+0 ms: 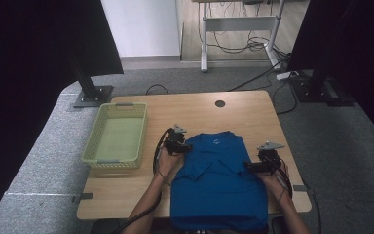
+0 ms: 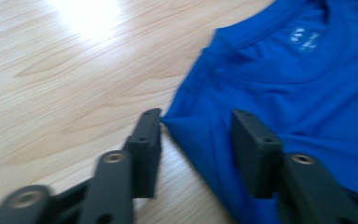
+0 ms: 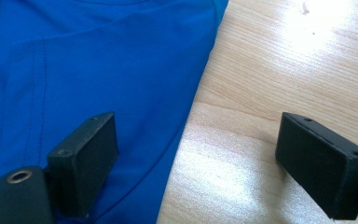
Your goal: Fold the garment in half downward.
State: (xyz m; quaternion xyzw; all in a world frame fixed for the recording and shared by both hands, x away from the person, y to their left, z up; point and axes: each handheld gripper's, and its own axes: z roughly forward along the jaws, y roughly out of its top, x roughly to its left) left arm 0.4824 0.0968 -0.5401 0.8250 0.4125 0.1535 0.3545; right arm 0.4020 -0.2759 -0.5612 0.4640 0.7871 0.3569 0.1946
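Blue shirt flat on the surface, both grippers at its edges

We've got the wooden surface [image 1: 141, 192] with the blue shirt [image 1: 217, 183] spread over its near-right part, hem hanging off the front edge, and a green basket [image 1: 117, 136] well apart on the left. Our left gripper [image 2: 196, 140] straddles the shoulder corner, fingers [image 2: 148, 149] not pinching yet; the right gripper [image 3: 214, 163] is spread wide over the side hem, holding nothing. We reckon the risk is the left fingers grabbing only the top layer, or the corner slipping out. The gripper views show the seams and hem; the high view gives the whole layout.
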